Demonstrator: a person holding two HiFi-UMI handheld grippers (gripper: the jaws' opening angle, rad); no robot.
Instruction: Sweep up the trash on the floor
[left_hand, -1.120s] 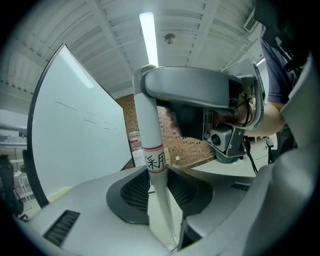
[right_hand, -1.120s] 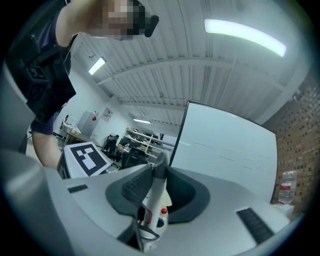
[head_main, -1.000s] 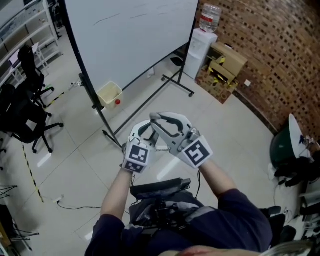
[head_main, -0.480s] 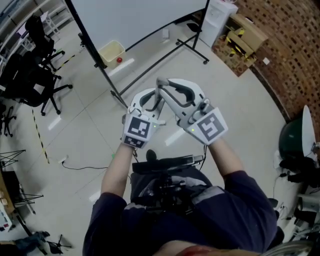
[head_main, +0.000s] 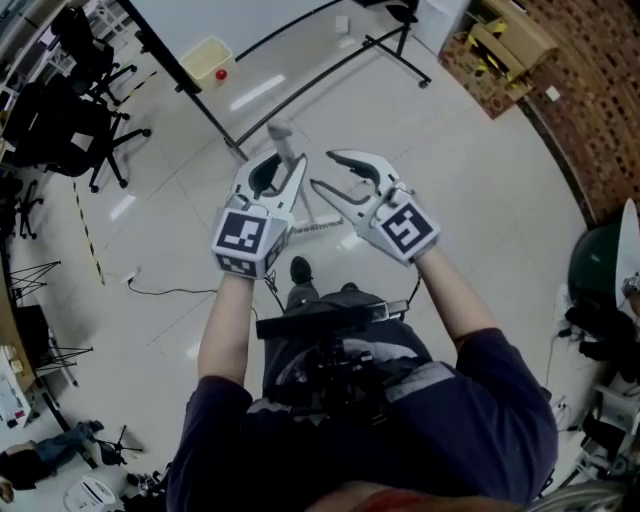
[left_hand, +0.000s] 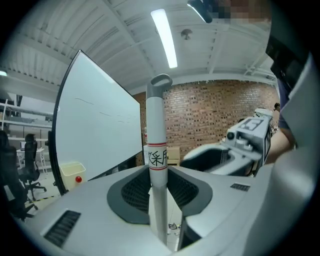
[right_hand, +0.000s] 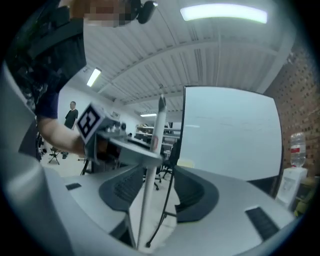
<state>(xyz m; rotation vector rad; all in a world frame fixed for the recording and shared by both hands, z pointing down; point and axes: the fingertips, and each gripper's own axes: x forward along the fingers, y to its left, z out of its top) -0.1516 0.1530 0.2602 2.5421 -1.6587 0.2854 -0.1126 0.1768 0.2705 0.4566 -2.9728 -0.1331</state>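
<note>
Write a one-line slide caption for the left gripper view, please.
Left gripper clamped on a grey loop-topped handle, whiteboard and brick wall behind.

The broom handle (left_hand: 156, 150) stands upright, clamped between the jaws of the left gripper (head_main: 287, 166). Just right of it and lower, the right gripper (head_main: 325, 172) has just opened its 2 jaws, which stand loosely around the same handle. A whiteboard (left_hand: 95, 135) stands beyond, with a bin (head_main: 208, 58) below it. Chairs (head_main: 70, 110) are left and a brick wall (head_main: 590, 90) right.

Your left gripper (head_main: 285, 172) hides the broom handle (head_main: 280, 136) below its tip, and its sweeping end is out of view. The specks on the floor (left_hand: 173, 226) are too small to identify.
</note>
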